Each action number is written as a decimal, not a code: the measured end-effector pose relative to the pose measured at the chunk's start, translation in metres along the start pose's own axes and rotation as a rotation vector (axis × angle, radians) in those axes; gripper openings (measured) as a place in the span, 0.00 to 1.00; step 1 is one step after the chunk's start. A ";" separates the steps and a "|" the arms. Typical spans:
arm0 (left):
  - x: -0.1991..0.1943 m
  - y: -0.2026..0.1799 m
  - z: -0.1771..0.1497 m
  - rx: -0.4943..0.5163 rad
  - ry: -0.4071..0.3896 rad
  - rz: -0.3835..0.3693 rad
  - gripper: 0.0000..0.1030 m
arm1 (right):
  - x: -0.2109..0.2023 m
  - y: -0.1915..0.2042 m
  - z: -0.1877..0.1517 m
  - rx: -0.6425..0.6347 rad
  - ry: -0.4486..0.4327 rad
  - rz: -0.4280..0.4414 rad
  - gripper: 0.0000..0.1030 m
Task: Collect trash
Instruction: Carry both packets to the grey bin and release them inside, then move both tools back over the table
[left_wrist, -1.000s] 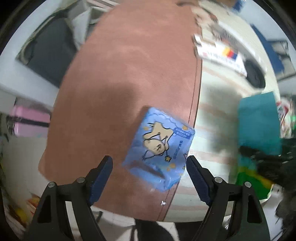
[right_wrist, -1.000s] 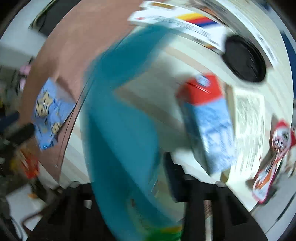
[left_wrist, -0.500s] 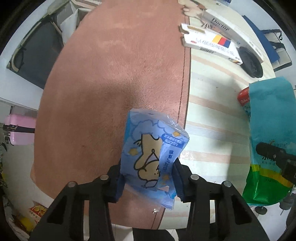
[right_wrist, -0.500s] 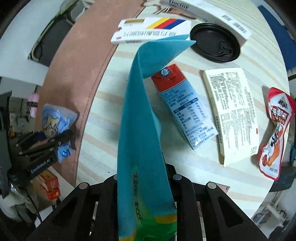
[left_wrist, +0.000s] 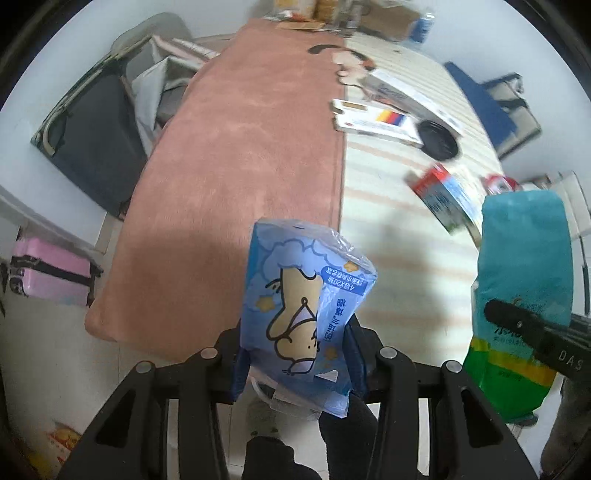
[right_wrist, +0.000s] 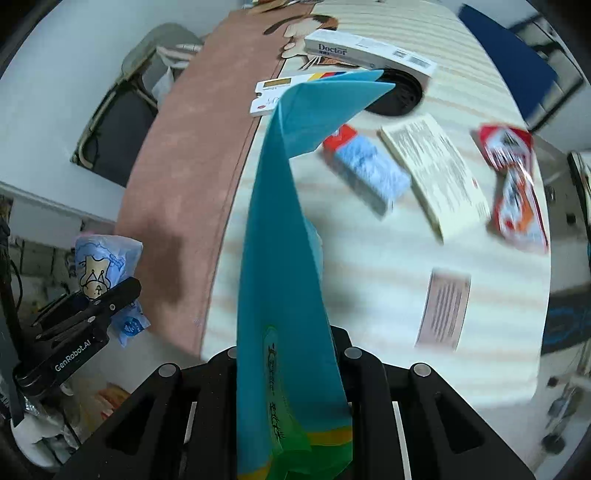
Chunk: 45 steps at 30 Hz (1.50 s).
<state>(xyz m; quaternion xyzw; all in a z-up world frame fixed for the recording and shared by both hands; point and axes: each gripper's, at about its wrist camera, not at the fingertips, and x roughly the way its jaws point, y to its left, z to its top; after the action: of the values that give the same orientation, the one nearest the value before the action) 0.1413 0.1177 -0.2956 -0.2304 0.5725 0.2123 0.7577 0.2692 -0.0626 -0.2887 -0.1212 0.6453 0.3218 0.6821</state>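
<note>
Left claw (left_wrist: 297, 363): clenched on a blue tissue packet (left_wrist: 303, 314) printed with a cartoon figure; the packet is lifted clear of the counter (left_wrist: 236, 177) and stands between the blue pads. Right claw (right_wrist: 291, 373): clenched on the lower end of a teal-and-green bag (right_wrist: 284, 258), which stands upright out of the jaws, likewise off the surface.

Judgement on progress: two items are in hand, neither yet deposited (no bin or collection bag can be made out in either view).

Outstanding on the striped half of the counter, as seen from the right wrist:
- red-and-blue carton (right_wrist: 365, 170), lying on its side
- pale printed box (right_wrist: 436, 173), just beside the carton
- red snack wrapper (right_wrist: 517, 184), near the far edge
- small paper slip (right_wrist: 443, 306)
- black lid (right_wrist: 395, 98), partly hidden behind the bag
- white "Doctor" box (right_wrist: 369, 53) and a flat box with coloured stripes (right_wrist: 284, 90)

The pink half of the counter shows no litter. The task appears at an early to middle stage; most pieces remain to be gathered.
</note>
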 end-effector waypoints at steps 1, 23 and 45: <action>-0.005 0.002 -0.012 0.026 0.002 -0.012 0.39 | -0.005 -0.001 -0.020 0.029 -0.008 0.005 0.19; 0.280 0.056 -0.198 0.049 0.457 -0.159 0.52 | 0.323 -0.057 -0.273 0.434 0.300 0.123 0.19; 0.359 0.077 -0.233 0.103 0.347 0.075 1.00 | 0.447 -0.088 -0.275 0.315 0.277 -0.137 0.99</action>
<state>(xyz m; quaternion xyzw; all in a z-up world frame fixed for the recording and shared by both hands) 0.0081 0.0622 -0.7057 -0.2027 0.7129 0.1680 0.6500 0.0826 -0.1633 -0.7774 -0.0998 0.7653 0.1504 0.6178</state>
